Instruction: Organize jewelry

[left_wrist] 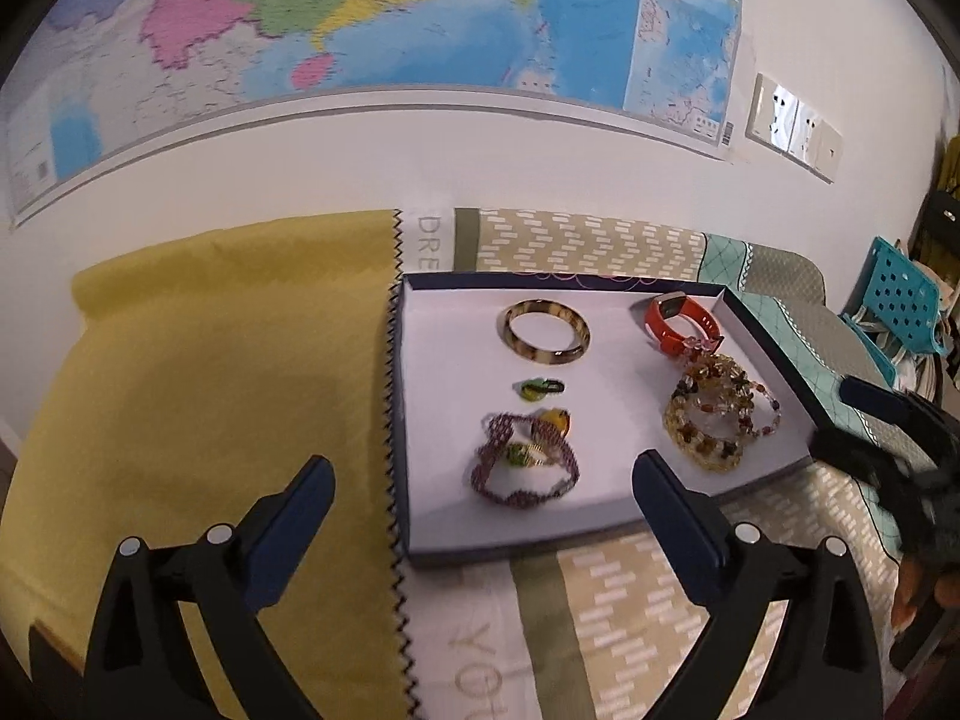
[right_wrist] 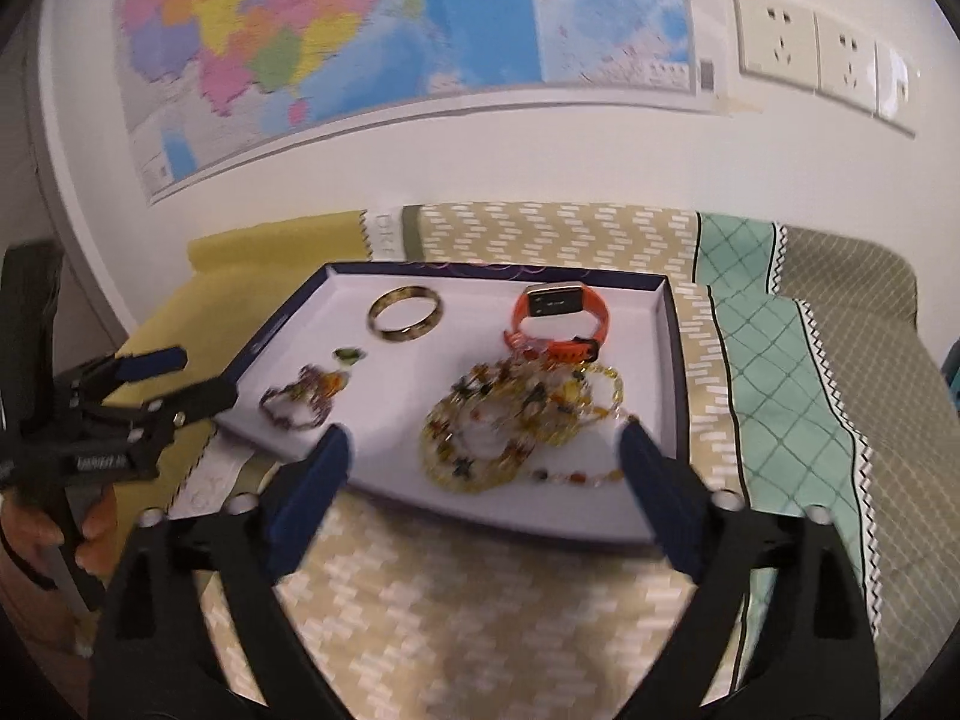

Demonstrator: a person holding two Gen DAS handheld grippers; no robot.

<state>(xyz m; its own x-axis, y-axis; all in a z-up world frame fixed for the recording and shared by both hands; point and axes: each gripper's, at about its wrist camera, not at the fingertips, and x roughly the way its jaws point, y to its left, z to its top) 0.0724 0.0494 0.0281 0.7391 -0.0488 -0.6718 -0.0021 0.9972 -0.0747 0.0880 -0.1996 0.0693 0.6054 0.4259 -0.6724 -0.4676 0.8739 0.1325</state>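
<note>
A shallow tray (left_wrist: 399, 420) with a dark blue rim and white floor lies on the cloth. It holds a tortoiseshell bangle (left_wrist: 547, 358), an orange watch (left_wrist: 660, 324), a heap of yellow and amber bead bracelets (left_wrist: 717, 414), a purple bead bracelet (left_wrist: 498, 429) and a small green clip (left_wrist: 540, 388). My left gripper (left_wrist: 483, 468) hovers open over the tray's near left corner, nothing between its fingers. In the right wrist view my right gripper (right_wrist: 483, 437) stands open above the near edge of the tray (right_wrist: 672, 360), in front of the bead heap (right_wrist: 522, 402). Neither touches any jewelry.
A yellow cloth (left_wrist: 210, 390) lies left of the tray, patterned patchwork (right_wrist: 480, 600) in front and to the right. The wall with a map (left_wrist: 360, 30) and sockets (right_wrist: 810, 54) is close behind. A teal perforated basket (left_wrist: 900, 294) stands far right. A hand (right_wrist: 36, 534) holds the left gripper (right_wrist: 204, 373).
</note>
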